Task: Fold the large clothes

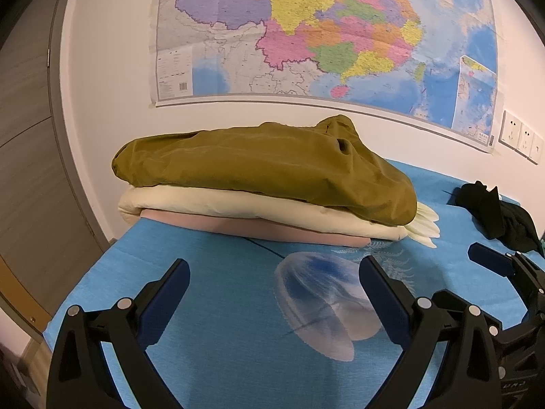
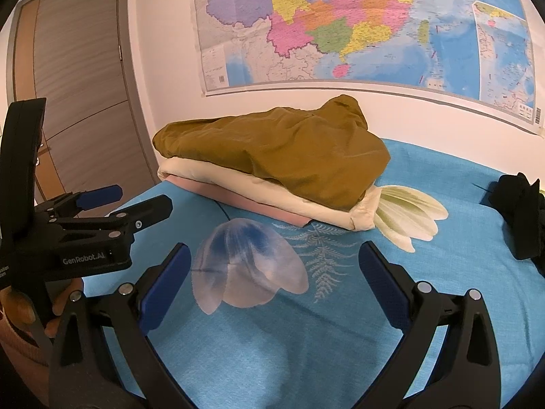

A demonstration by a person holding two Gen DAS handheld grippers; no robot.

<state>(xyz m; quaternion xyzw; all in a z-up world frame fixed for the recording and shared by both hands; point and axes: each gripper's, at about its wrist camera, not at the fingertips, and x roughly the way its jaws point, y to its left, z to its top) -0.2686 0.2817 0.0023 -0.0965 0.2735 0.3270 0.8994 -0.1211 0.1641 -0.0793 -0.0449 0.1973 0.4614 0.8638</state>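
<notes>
Both tools, left [image 1: 274, 274] and right [image 2: 274, 267], gape, gripping nothing. Folded stack [image 1: 259, 184] lies beyond them on the bed [image 1: 238, 358], apart. Black garment [image 1: 500, 216] lies right of the stack.

"GenRobot.AI" stands in pale letters on the black body of the left tongs [image 2: 136, 209]; the wall map's [image 2: 340, 27] print is too small to read.

An olive-brown garment [image 1: 265, 173] lies folded atop cream [image 1: 238, 209] and pink [image 1: 259, 228] folded clothes; black garment [image 1: 494, 216] sits crumpled apart.
</notes>
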